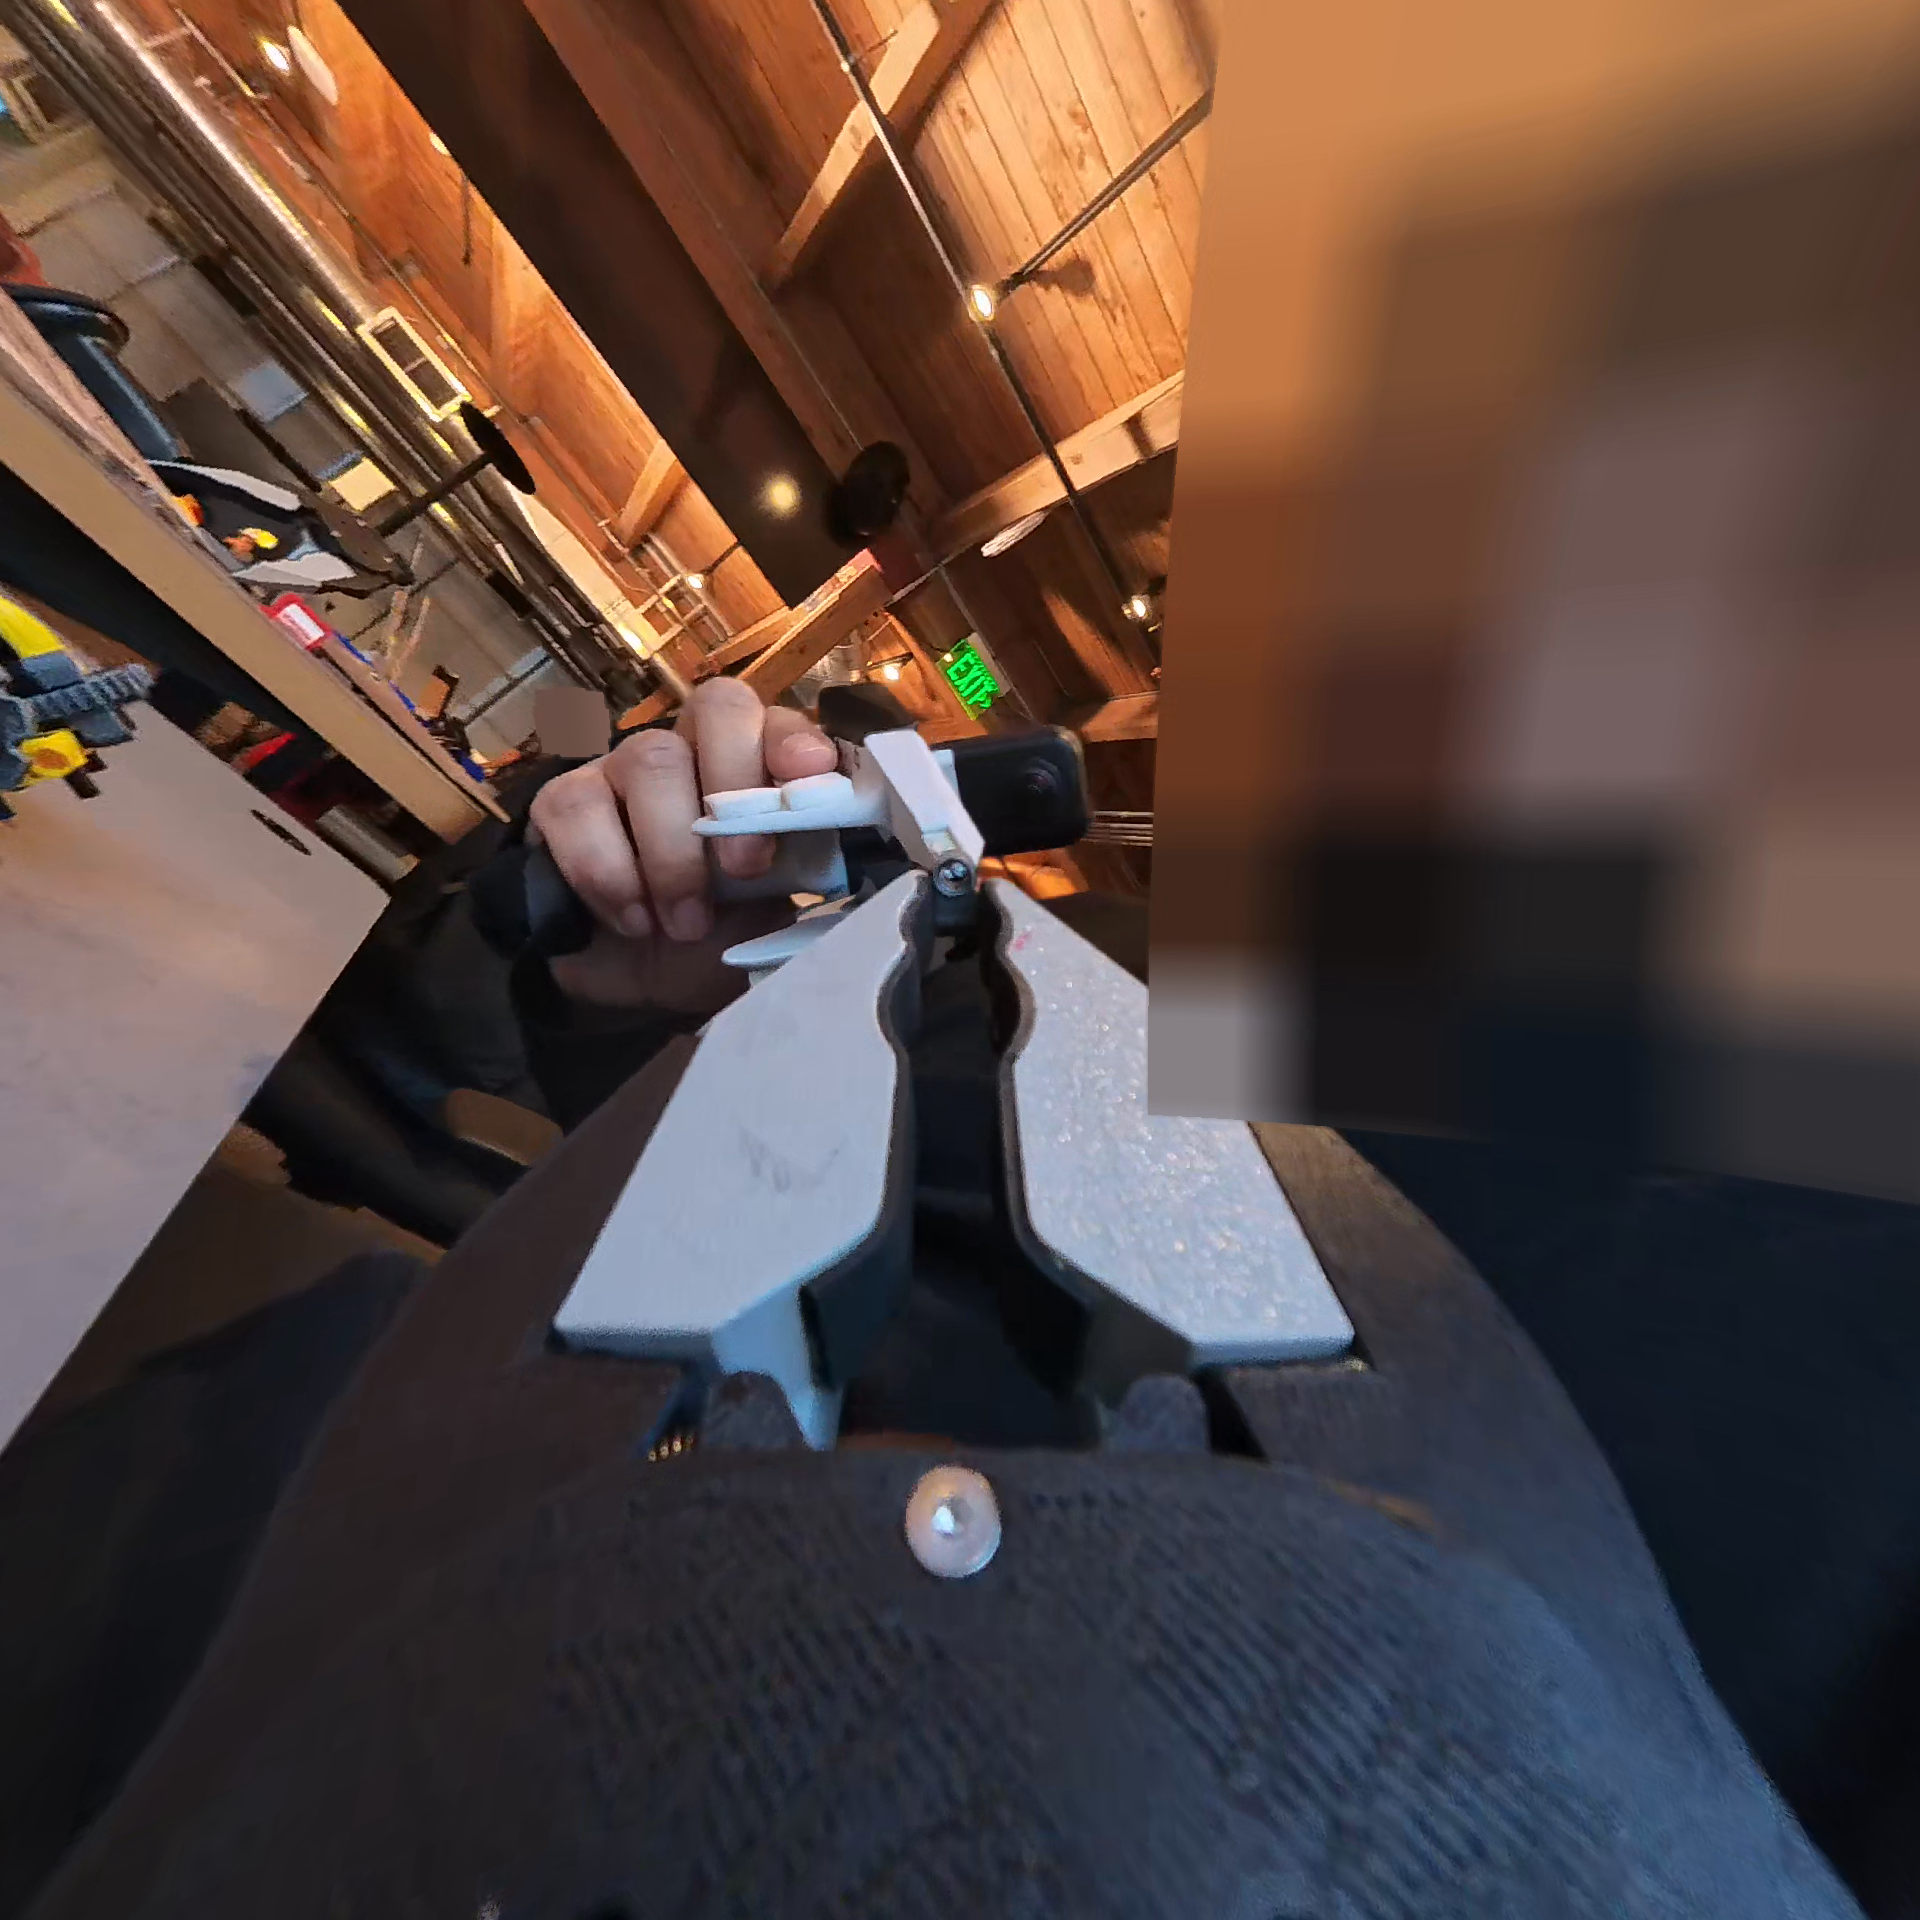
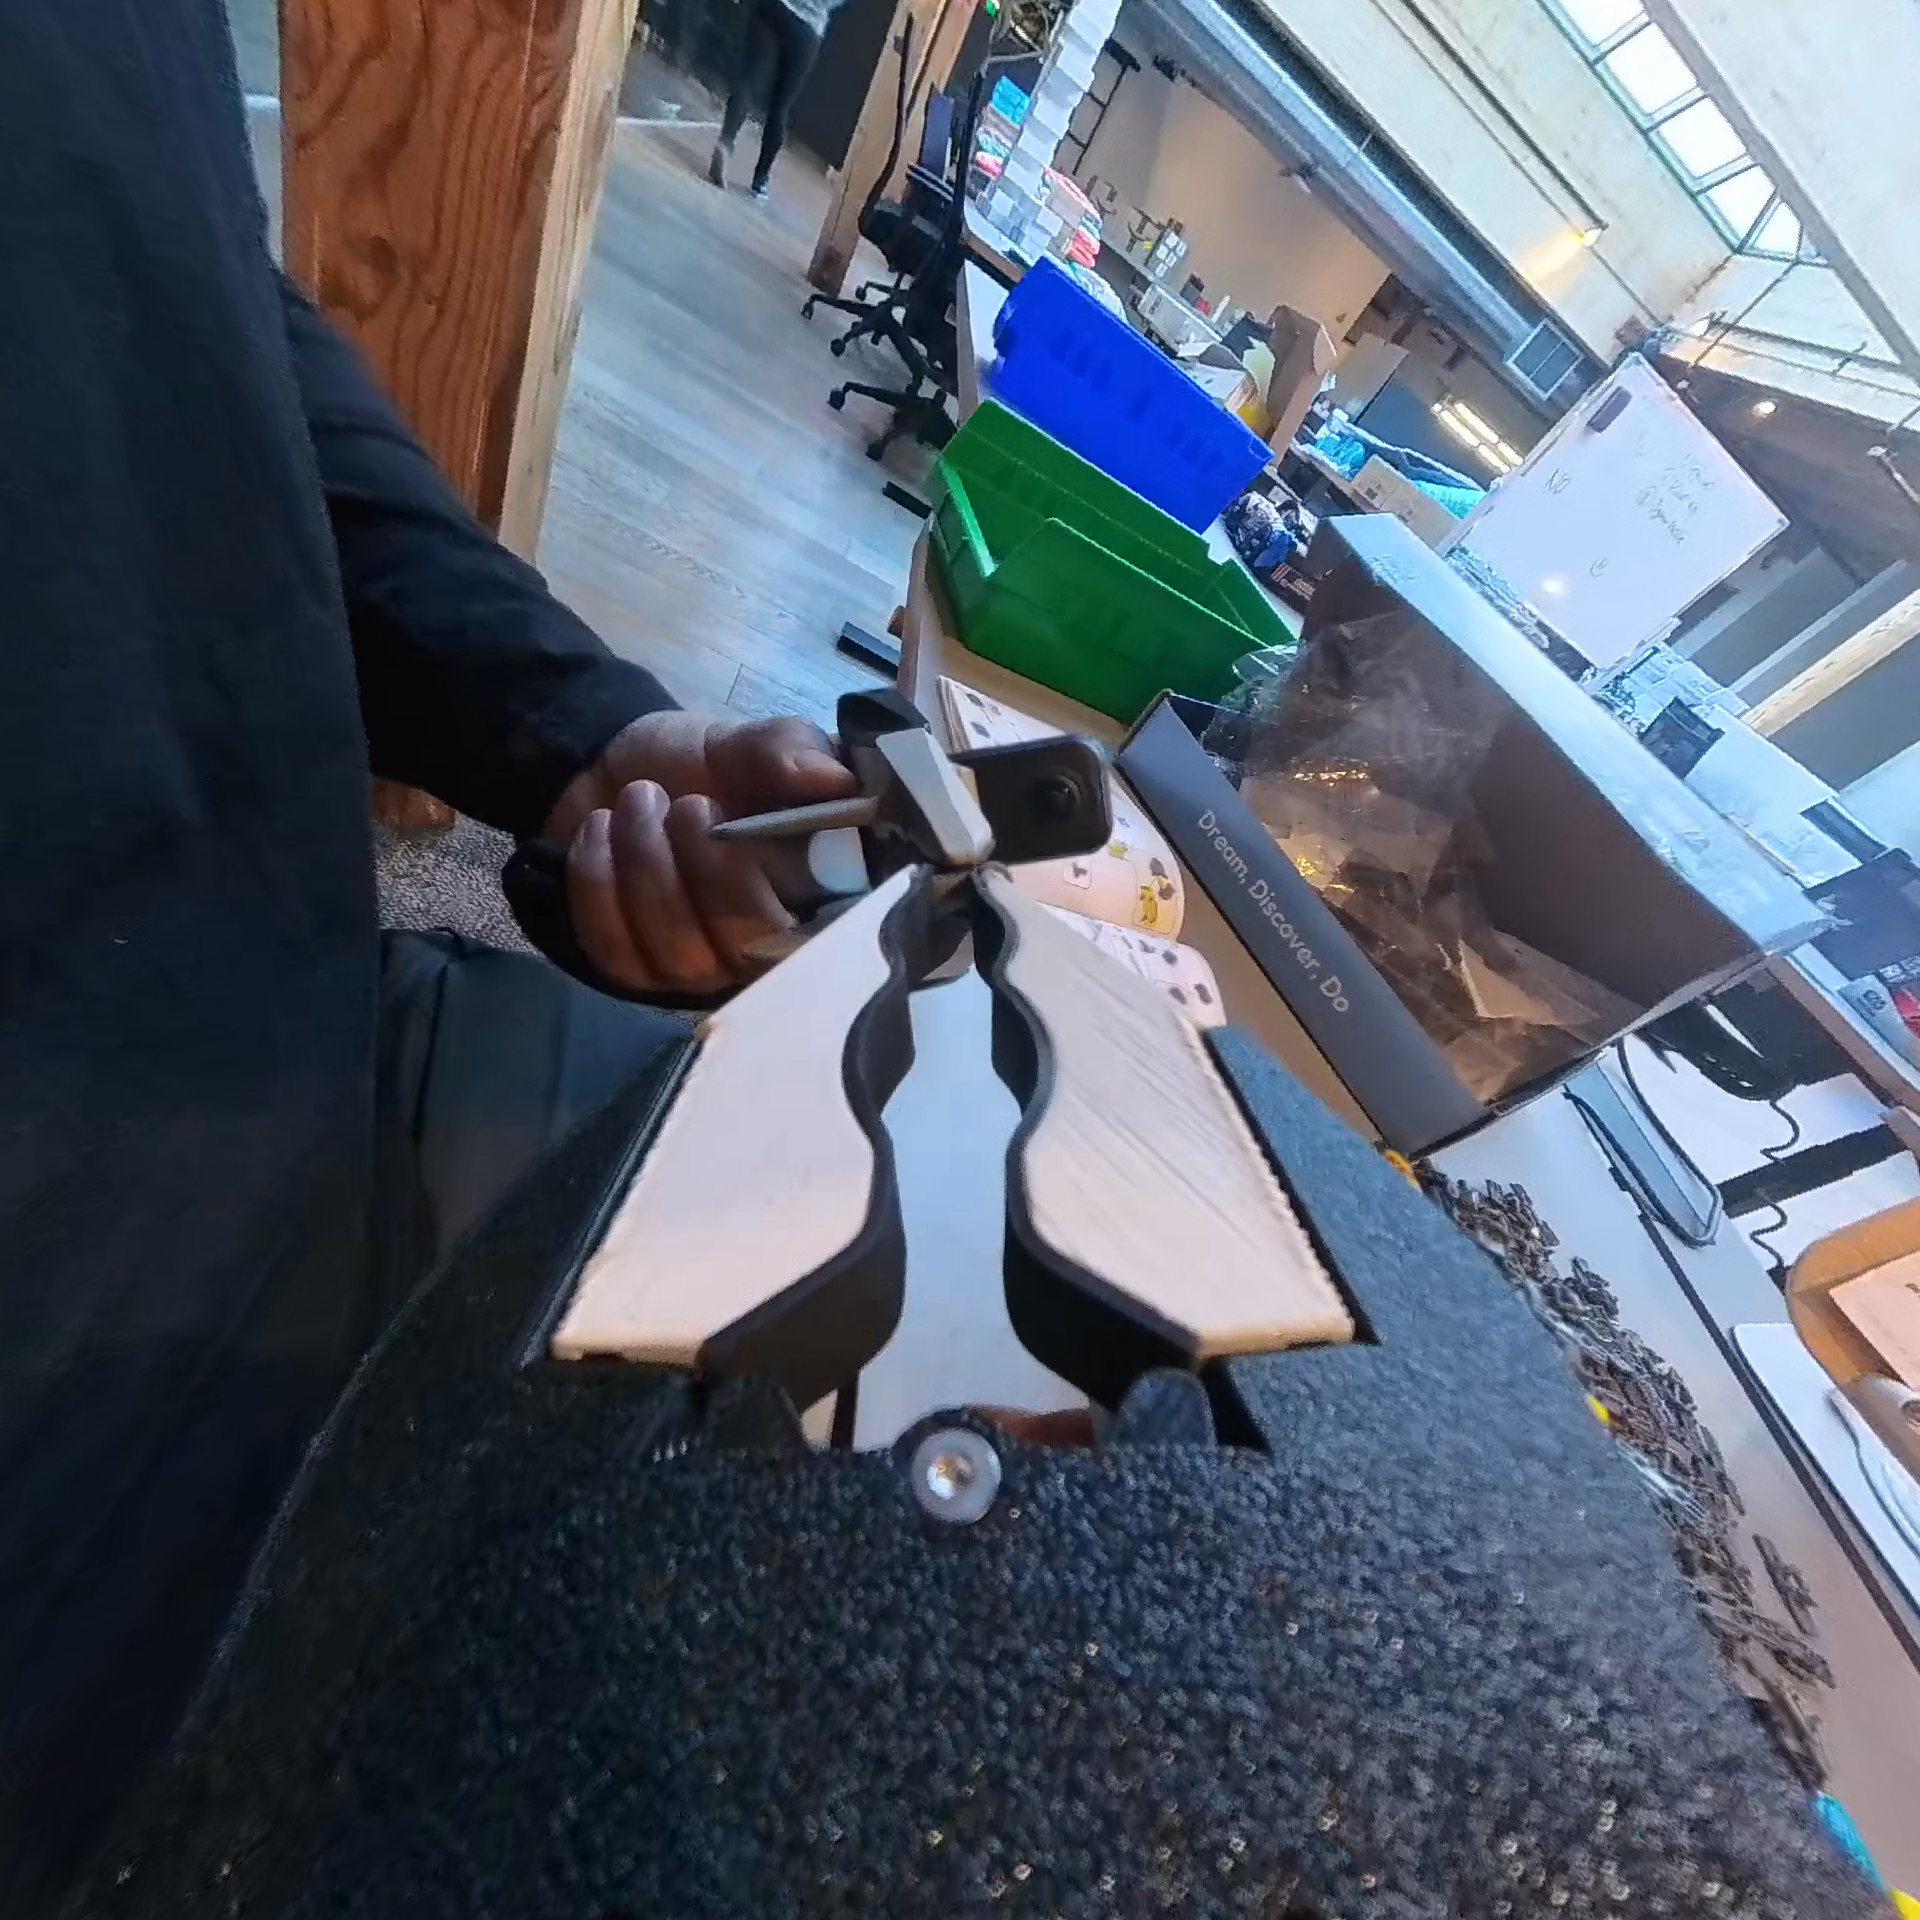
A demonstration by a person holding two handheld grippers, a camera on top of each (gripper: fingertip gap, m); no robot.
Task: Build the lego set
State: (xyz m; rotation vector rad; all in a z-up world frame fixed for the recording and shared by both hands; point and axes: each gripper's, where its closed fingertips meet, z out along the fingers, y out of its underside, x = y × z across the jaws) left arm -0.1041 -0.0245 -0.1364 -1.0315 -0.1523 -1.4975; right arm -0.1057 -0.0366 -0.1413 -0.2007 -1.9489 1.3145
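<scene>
The two grippers meet tip to tip in mid-air, each held by a hand. In the left wrist view my left gripper (image 1: 951, 896) has its grey fingers closed to a narrow gap around a small dark piece with a metal end (image 1: 951, 876). The right gripper's white fingers (image 1: 928, 795), its camera (image 1: 1039, 781) and the hand holding it (image 1: 644, 821) sit just beyond. In the right wrist view my right gripper (image 2: 951, 883) is closed the same way on the small piece (image 2: 951, 881). The left gripper's fingers (image 2: 930, 795) and hand (image 2: 665, 842) face it.
A person's dark clothing (image 2: 156, 831) fills the left. A long table to the right carries a green bin (image 2: 1091, 592), a blue bin (image 2: 1122, 416), a dark box with clear plastic (image 2: 1455, 883) and a pile of small dark parts (image 2: 1621, 1351). A white table (image 1: 125, 935) lies left.
</scene>
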